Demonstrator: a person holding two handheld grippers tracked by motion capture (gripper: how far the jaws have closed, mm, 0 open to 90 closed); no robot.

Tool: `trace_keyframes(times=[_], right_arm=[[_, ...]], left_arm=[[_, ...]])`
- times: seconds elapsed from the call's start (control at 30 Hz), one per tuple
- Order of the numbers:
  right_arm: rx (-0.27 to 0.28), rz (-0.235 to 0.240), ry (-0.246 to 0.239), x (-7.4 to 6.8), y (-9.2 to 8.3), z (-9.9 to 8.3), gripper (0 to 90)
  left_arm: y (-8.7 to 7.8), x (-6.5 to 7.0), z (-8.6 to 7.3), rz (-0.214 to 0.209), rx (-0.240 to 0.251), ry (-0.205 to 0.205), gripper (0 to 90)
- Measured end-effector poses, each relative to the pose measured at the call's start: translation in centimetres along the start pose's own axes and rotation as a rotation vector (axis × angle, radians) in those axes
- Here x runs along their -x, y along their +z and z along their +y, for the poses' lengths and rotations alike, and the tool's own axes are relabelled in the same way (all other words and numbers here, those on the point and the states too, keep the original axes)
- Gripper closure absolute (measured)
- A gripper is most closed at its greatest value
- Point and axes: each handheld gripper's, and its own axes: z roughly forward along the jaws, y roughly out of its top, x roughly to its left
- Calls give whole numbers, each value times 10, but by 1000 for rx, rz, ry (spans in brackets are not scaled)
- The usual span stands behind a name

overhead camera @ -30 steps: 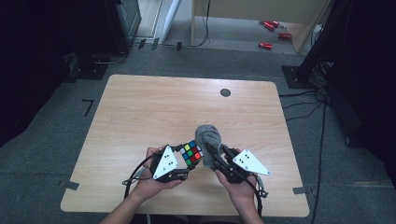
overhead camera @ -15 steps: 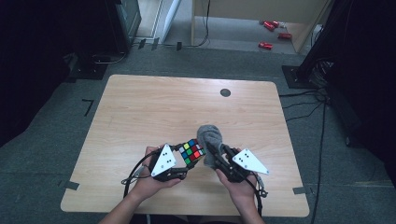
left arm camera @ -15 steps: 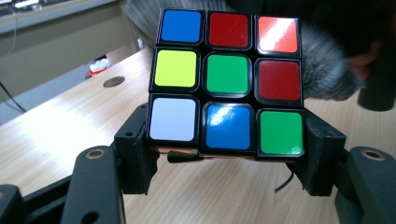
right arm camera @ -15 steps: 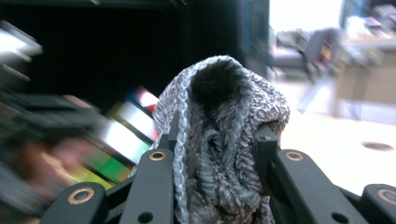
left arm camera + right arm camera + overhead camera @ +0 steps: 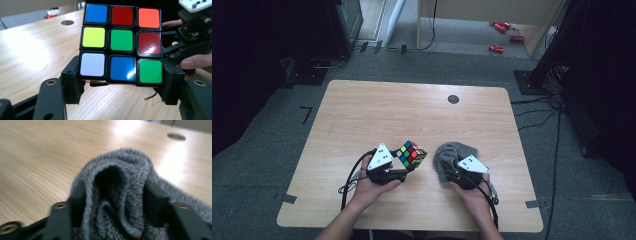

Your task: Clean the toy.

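A scrambled Rubik's cube point(image 5: 412, 154) point(image 5: 121, 42) is held just above the table, my left gripper point(image 5: 408, 168) point(image 5: 120, 86) shut on its lower edge from both sides. To its right a grey knitted cloth point(image 5: 453, 152) point(image 5: 117, 165) lies bunched on the wood. My right gripper point(image 5: 451, 173) point(image 5: 115, 202) is down at the cloth. Its jaws have just been opening and stand apart, with folds of the cloth loose between them. The right gripper's body point(image 5: 192, 37) and a thumb appear beyond the cube in the left gripper view.
The wooden table point(image 5: 387, 110) has a round cable hole point(image 5: 453, 99) at the back right. Both hands come in over the front edge. Red objects point(image 5: 497, 48) lie on the floor beyond the table, and dark equipment stands at both sides.
The right gripper has sunk toward the table with the cloth and its jaws have parted; the cloth, earlier held up beside the cube, now rests on the wood. The cube stays gripped.
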Motion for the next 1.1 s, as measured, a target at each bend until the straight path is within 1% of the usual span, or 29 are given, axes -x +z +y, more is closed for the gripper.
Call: trace_keyframes(times=[0.03,0.07,0.1,0.17,0.27,0.37,0.47,0.53,0.6,0.7,0.77,0.8,0.87,1.0,1.1], right_arm=[[1,12,14,2,-1,1,333],[15,21,18,2,-4,4,291],[33,27,17,2,-7,7,257],[80,59,1,1,-14,16,228],[165,91,-46,-3,-25,27,206],[236,143,-83,-12,-33,35,200],[281,196,-142,-25,-34,39,200],[296,215,-184,-34,-33,39,198],[305,226,-236,-42,-30,37,197],[313,236,-310,-52,-27,35,198],[317,233,-349,-58,-26,34,201],[324,237,-362,-60,-26,34,204],[332,232,-382,-63,-26,35,208],[346,214,-431,-65,-24,33,237],[350,204,-452,-66,-23,31,271]], left_arm=[[0,-1,0,-2,-1,-11,348],[0,-2,0,-4,-1,-24,348],[-1,-4,1,-3,-1,-34,348],[-1,-6,1,-11,1,-54,348],[-3,-9,2,-16,3,-85,347],[-3,-10,4,-32,-1,-115,347],[-3,-7,9,-58,-7,-123,347],[-2,-4,12,-78,-18,-130,347],[-2,-2,14,-101,-25,-140,347],[-2,0,17,-120,-37,-150,347],[-2,0,18,-145,-42,-162,347],[-1,1,18,-154,-46,-167,346],[0,2,18,-170,-57,-173,346],[2,7,19,-209,-81,-160,346],[4,9,20,-229,-95,-161,346]])
